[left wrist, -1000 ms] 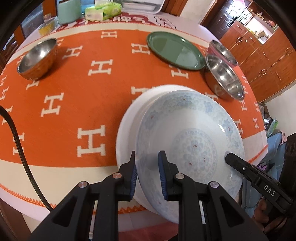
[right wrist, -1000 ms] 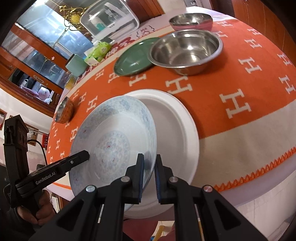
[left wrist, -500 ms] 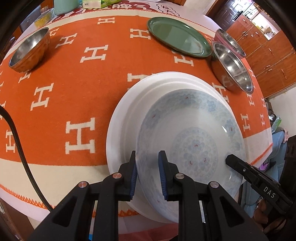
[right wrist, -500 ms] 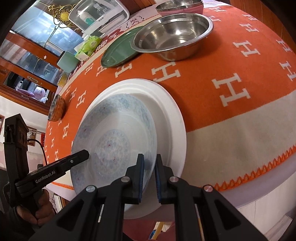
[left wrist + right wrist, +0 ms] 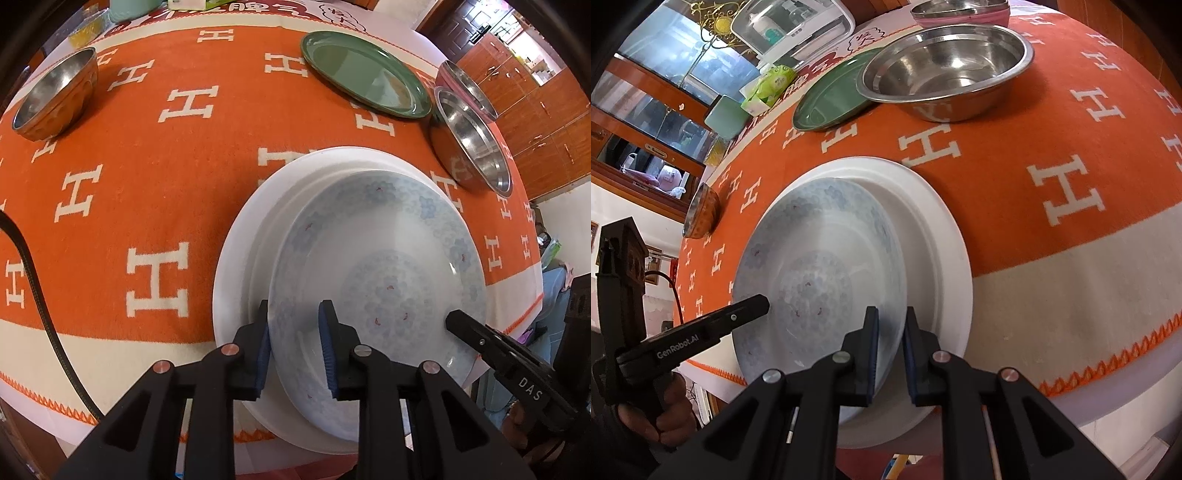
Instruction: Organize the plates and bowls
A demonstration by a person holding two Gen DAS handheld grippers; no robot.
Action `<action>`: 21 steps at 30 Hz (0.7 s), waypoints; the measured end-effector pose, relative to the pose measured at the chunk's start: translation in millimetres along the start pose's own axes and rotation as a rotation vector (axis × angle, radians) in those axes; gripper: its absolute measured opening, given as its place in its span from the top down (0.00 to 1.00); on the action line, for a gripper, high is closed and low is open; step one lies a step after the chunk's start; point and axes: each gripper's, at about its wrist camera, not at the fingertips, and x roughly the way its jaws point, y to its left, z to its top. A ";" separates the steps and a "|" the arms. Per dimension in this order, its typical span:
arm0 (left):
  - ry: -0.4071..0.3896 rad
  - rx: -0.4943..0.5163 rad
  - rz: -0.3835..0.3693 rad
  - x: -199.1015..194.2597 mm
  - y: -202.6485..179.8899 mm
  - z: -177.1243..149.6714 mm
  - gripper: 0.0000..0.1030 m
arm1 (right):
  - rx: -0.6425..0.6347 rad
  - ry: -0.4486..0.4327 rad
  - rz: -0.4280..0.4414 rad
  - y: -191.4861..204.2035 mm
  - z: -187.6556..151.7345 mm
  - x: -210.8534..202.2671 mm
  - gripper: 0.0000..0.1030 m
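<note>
the right gripper (image 5: pixel 458 325), entering at the lower right of the left wrist view, carries white letters "das" on its black arm; the left gripper (image 5: pixel 762 304), at the lower left of the right wrist view, reads "genrobot.ai". the orange tablecloth (image 5: pixel 155 177) is covered with white "h" letters, and a red-and-white strip with characters too warped to read runs along the top of the left wrist view.

plates, counted: three. a blue-patterned plate (image 5: pixel 376 258) lies inside a larger white plate (image 5: pixel 236 258) at the lower centre of both views, near the table's edge, and a green plate (image 5: pixel 365 74) sits at the upper right of the left wrist view. metal bowls, counted: four, one small bowl (image 5: pixel 55 96) at the upper left, one wide steel bowl (image 5: pixel 945 70) beside the green plate, and two more stacked steel bowls (image 5: pixel 960 9) behind it (the lower one pinkish outside).

each gripper straddles the patterned plate's rim with its jaws narrow. the left one's jaws have just been opening, and a gap shows beside its right pad, so the rim sits loose between them. the right one's jaws are also slightly apart around the rim, not clearly pressing.
</note>
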 end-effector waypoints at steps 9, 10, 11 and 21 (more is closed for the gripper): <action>0.005 0.015 -0.015 -0.1 -0.5 -0.1 0.73 | 0.016 -0.011 0.000 -0.4 0.1 1.2 0.86; 0.004 0.019 -0.015 -0.3 -1.2 -0.2 0.72 | 0.018 -0.013 0.000 -0.2 -0.2 1.1 0.86; 0.005 0.022 -0.015 -0.2 -1.9 -0.2 0.72 | 0.021 -0.015 -0.002 -0.2 -0.5 1.0 0.86; -0.028 0.037 -0.012 -11.7 -2.4 -4.9 0.69 | -0.001 -0.014 -0.013 5.4 -2.4 -2.1 0.78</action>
